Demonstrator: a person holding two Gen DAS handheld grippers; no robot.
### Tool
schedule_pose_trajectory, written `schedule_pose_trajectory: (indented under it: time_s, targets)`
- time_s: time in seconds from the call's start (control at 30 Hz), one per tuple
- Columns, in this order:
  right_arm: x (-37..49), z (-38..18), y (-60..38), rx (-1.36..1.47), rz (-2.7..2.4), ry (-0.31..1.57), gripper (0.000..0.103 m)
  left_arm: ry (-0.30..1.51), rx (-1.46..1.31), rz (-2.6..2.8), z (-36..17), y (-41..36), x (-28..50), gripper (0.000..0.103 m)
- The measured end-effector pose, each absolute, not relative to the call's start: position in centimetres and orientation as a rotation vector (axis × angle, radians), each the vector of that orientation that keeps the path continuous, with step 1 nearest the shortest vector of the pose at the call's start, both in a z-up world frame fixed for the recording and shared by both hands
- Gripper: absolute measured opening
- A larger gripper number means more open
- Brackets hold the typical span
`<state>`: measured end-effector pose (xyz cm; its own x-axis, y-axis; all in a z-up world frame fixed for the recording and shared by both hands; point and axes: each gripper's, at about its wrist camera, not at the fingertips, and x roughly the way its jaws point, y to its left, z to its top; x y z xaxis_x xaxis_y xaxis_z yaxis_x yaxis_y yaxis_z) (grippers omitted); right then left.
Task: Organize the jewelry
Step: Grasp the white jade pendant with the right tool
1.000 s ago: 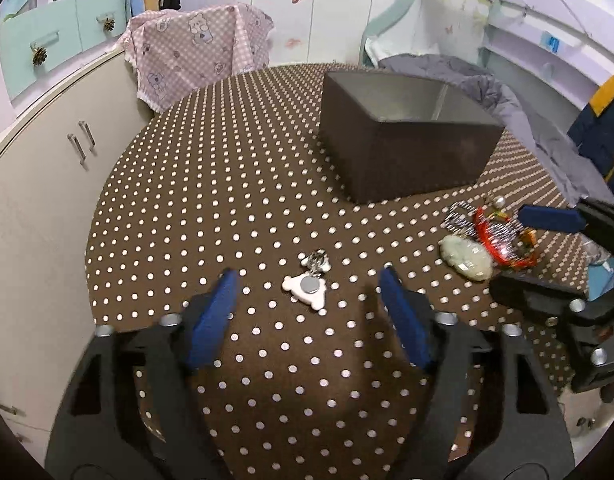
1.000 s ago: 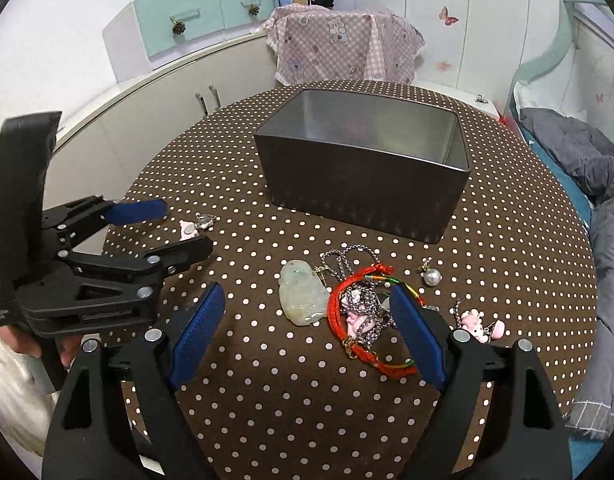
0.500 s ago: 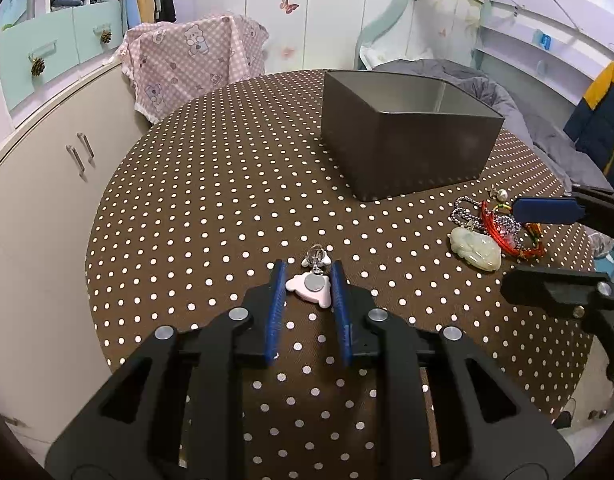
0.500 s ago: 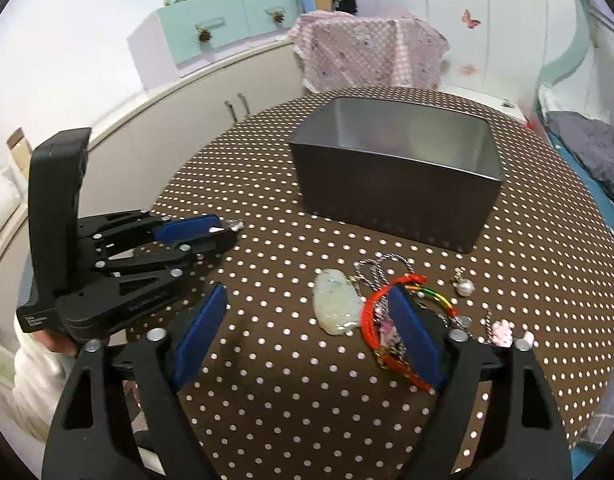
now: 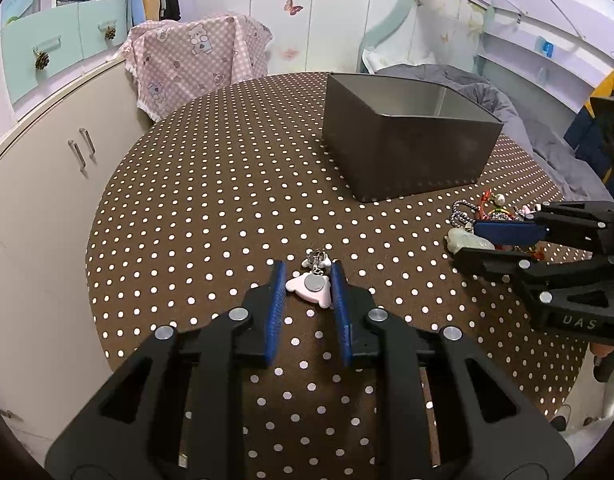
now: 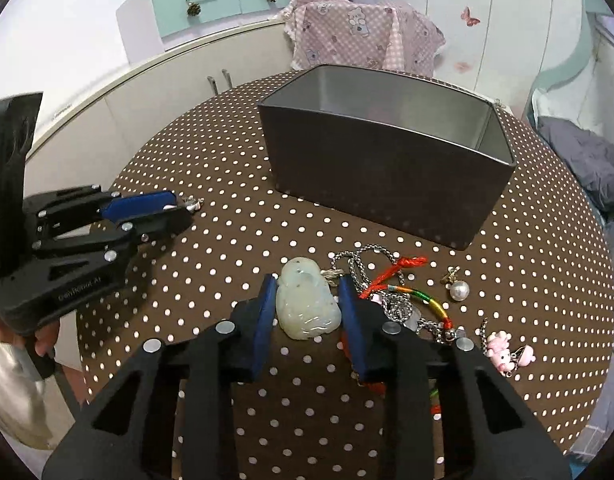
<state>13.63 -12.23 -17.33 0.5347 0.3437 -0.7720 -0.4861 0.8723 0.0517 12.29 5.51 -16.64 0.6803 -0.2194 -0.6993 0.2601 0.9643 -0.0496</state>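
On the brown dotted tablecloth (image 5: 227, 208) lies a small pink charm (image 5: 312, 287) with a metal disc and a clasp. My left gripper (image 5: 308, 273) is shut on it, one blue pad against each side. From the right wrist view the left gripper (image 6: 163, 209) sits low at the table's left. My right gripper (image 6: 308, 282) straddles a pale green jade pendant (image 6: 307, 305); its jaws are closing and the pads touch the pendant's sides. The left wrist view shows the right gripper (image 5: 469, 241) at the far right, over the pendant (image 5: 456, 237). Behind both stands an open dark metal box (image 6: 387, 184).
Right of the pendant lie a red cord bracelet (image 6: 389, 275), a steel chain (image 6: 363, 254), a pearl earring (image 6: 458, 290) and a pink pig charm (image 6: 503, 350). A white cabinet (image 5: 47, 184) curves past the table's left edge, with a pink checked cloth (image 5: 195, 60) behind it and grey bedding (image 5: 547, 152) to the right.
Both grippers have closed in from wide open. The left one shut on the pink charm first; the right one then narrowed around the jade pendant. Neither hand shifted much.
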Motion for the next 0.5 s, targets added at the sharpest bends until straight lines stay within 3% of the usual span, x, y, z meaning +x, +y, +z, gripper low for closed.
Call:
schedule_pose_trajectory:
  time_s: [0.5]
  targets:
    - [13.3,-16.1,-13.3,-0.128,0.499,0.871,0.026,0.747,0.062,-0.31,-15.7,3.8,12.2,0.023]
